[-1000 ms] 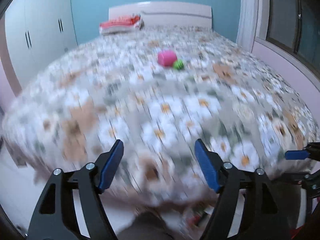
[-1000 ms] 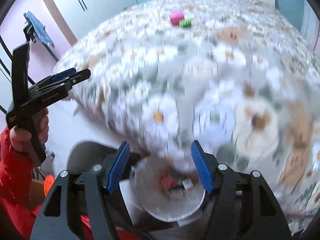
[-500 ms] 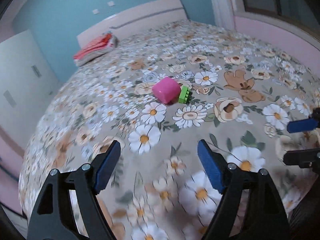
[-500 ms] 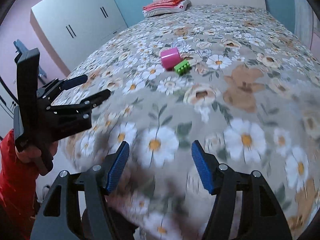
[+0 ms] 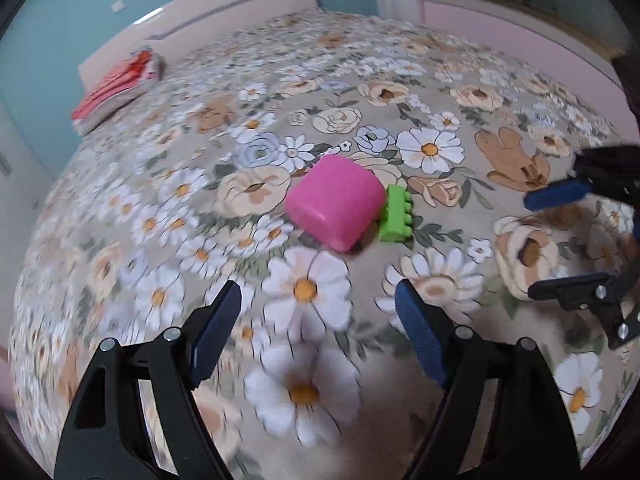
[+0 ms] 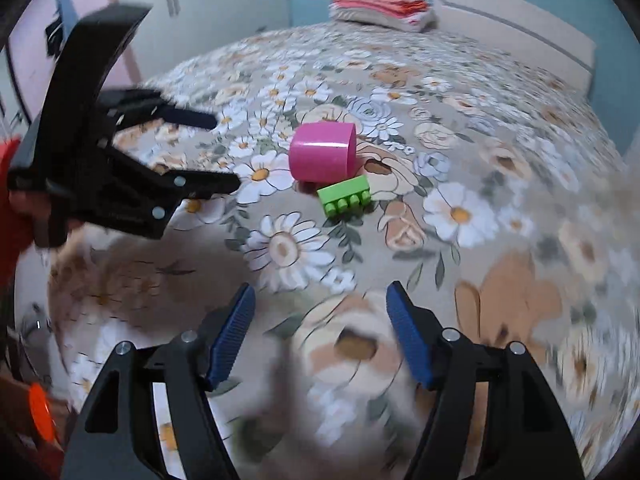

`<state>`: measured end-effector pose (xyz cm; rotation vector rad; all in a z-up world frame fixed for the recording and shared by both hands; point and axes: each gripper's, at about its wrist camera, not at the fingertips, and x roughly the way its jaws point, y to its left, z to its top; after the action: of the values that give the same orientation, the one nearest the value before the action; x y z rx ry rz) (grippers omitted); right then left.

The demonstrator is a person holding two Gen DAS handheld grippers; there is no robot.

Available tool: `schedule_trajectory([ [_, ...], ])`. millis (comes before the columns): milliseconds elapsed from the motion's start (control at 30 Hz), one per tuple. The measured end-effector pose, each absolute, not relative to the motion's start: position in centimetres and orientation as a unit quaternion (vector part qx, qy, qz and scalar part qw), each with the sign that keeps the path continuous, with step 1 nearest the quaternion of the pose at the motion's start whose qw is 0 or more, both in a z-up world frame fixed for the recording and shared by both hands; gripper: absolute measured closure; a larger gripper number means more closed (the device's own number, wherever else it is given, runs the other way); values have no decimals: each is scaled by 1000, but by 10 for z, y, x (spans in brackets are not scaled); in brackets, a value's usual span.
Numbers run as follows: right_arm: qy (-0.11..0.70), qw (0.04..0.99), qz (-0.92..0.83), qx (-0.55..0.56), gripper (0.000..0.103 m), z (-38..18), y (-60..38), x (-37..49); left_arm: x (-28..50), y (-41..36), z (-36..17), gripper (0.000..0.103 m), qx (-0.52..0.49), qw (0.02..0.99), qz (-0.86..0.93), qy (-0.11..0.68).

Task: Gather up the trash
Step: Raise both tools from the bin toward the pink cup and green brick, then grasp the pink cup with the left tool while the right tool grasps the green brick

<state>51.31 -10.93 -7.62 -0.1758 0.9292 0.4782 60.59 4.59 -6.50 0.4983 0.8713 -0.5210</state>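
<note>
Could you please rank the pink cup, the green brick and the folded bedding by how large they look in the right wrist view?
1. Pink cup
2. Folded bedding, similar in extent though much farther away, so unsure
3. Green brick

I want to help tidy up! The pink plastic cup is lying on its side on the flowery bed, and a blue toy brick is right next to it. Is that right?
Almost. The pink plastic cup does lie on its side on the flowery bed, but the studded toy brick right beside it is bright green, not blue. The right wrist view shows this clearly. The only blue there is the pads on the open grippers.
</note>
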Motion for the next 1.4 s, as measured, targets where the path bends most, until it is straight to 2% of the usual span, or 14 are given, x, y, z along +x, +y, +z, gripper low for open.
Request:
schedule_trajectory([
  [467, 465, 816, 317, -134, 29, -113, -92, 601, 669, 3, -100, 25, 347, 782, -344, 386],
  [867, 442, 800, 381, -140, 29, -117, -84, 626, 692, -6, -111, 25, 320, 768, -381, 403],
  [933, 443, 798, 383, -143, 31, -117, -83, 628, 694, -8, -111, 25, 315, 767, -384, 407],
  [1033, 445, 794, 394, -130, 41, -116, -86, 629, 699, -8, -111, 25, 292, 767, -388, 419],
  [1100, 443, 793, 398, -129, 54, -117, -86, 630, 699, -7, -110, 25, 281, 768, -393, 420],
  [1300, 439, 799, 395, -115, 55, -115, -94, 623, 700, 2, -105, 25, 242, 779, -388, 429],
  [1400, 442, 800, 391, -108, 55, -115, -99, 620, 703, 6, -105, 32, 224, 782, -382, 438],
])
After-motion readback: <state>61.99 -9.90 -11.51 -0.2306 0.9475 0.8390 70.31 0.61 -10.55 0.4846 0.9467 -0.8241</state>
